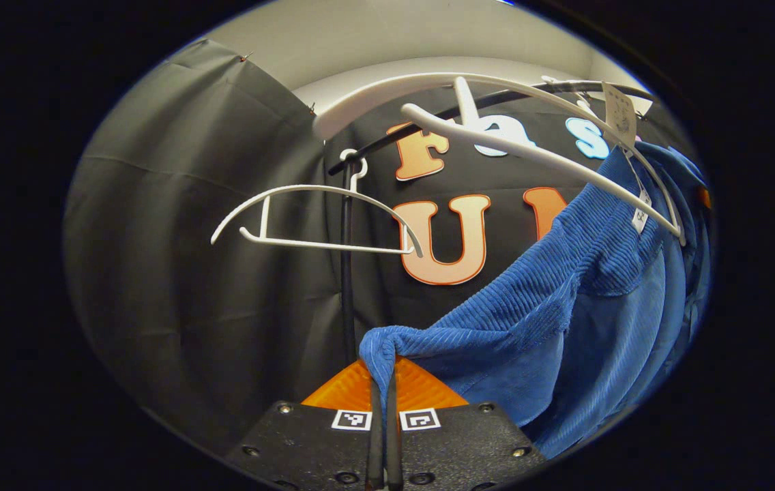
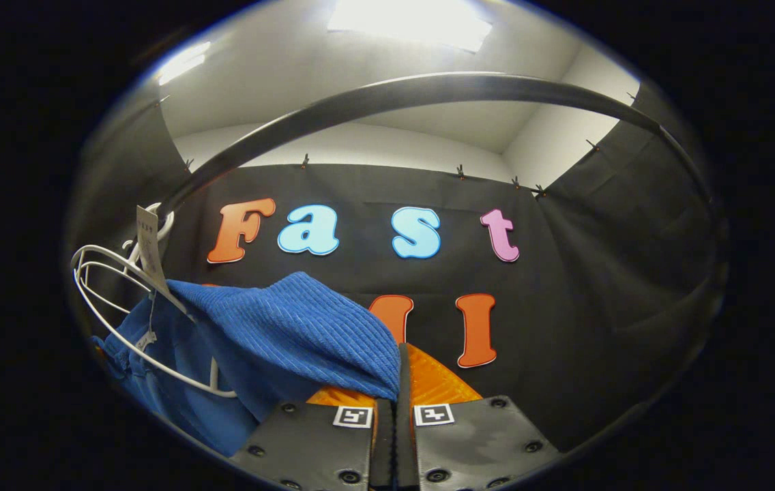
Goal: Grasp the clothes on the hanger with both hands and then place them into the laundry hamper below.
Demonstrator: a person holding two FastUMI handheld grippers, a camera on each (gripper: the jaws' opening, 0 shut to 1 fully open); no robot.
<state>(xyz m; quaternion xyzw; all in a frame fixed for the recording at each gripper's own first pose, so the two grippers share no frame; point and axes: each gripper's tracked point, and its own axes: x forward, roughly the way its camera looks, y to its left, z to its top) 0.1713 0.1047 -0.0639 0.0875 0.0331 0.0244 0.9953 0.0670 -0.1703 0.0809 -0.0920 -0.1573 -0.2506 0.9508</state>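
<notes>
A blue corduroy garment (image 1: pixel 585 286) hangs off a white hanger (image 1: pixel 531 146) at the right of the left gripper view, with a paper tag (image 1: pixel 621 116) near its collar. One corner of it runs down into my left gripper (image 1: pixel 383 382), which is shut on the cloth. In the right gripper view the same garment (image 2: pixel 292 327) spreads from the lower left, over its white hanger (image 2: pixel 121 300), and its edge is pinched in my right gripper (image 2: pixel 398 382), also shut on it.
An empty white hanger (image 1: pixel 312 218) hangs on the black rail (image 1: pixel 428 126) beside a black upright pole (image 1: pixel 346 273). The rail (image 2: pixel 428 92) arcs overhead in the right gripper view. Black cloth walls stand close behind.
</notes>
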